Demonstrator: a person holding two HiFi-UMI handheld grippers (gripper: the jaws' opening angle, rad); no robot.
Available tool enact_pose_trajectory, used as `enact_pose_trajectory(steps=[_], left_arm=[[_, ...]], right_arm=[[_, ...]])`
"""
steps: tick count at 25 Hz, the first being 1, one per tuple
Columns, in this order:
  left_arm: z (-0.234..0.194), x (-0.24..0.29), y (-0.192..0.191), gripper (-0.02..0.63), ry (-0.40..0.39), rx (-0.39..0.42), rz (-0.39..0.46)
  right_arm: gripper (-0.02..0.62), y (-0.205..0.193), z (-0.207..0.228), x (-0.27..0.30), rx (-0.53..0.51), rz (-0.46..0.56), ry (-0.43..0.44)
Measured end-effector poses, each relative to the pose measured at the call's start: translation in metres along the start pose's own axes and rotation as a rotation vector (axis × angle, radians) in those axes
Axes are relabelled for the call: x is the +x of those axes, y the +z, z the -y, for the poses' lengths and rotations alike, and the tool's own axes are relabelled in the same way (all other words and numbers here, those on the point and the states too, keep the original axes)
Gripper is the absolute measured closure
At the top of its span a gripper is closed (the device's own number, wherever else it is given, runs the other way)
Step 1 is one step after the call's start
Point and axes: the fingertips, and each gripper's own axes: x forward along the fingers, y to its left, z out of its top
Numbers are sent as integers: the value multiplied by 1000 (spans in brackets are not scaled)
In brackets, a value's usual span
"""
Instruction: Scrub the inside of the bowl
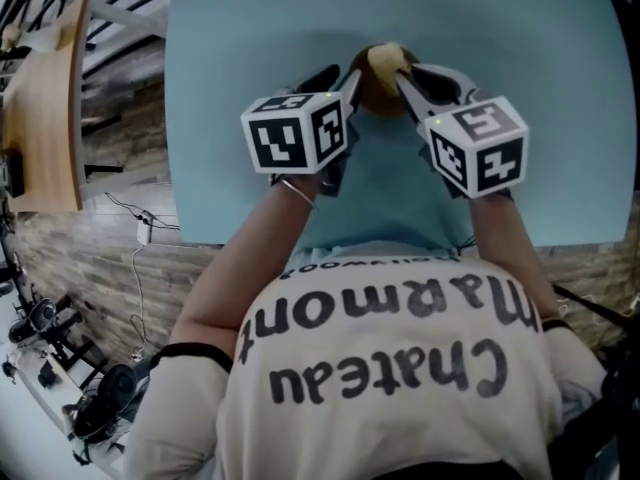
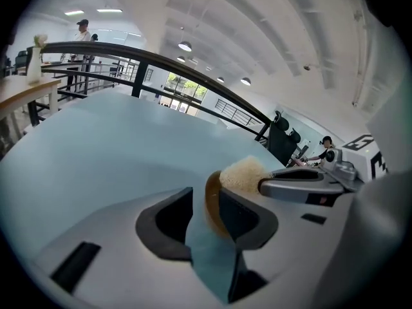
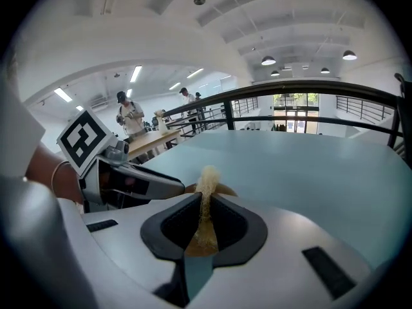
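Observation:
A small brown bowl [image 1: 370,90] sits on the pale blue table [image 1: 560,118], with both grippers meeting over it. My left gripper [image 1: 350,80] straddles the bowl's rim [image 2: 211,206]. The rim lies against the right-hand pad and a gap shows at the other pad, so the jaws stand open. My right gripper [image 1: 405,78] is shut on a tan fibrous sponge [image 3: 207,179], squeezed thin between its pads, its tuft poking out over the bowl [image 3: 223,189]. In the left gripper view the sponge [image 2: 241,176] sits at the rim, at the right gripper's fingertips.
A wooden desk [image 1: 45,98] stands off the table's left side, with cables and stands on the floor below. A dark railing [image 3: 309,89] runs beyond the table's far edge. People stand at a far bench [image 3: 129,114].

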Motion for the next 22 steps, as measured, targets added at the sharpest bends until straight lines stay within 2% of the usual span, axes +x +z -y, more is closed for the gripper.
enact_pose_trajectory(steps=[4,9,13,16,22], left_arm=[[-4,9,-7,480,16,0,-42],[-7,12,-12,505,27,-2,-72],[-3,11,-11,575,33,7,-80],[2,12,-10,581,25,12,-79],[13,16,-6,586,15,41,-67]], right_arm=[[537,-2,-1,6,-45,-33,27],[537,-8,-5,10,-41,-57,67],[537,-11,-11,13,-32,-68,107],[537,-13,-15,12,-19,-78,131],[537,-25,-12,12,-75,-149,148]])
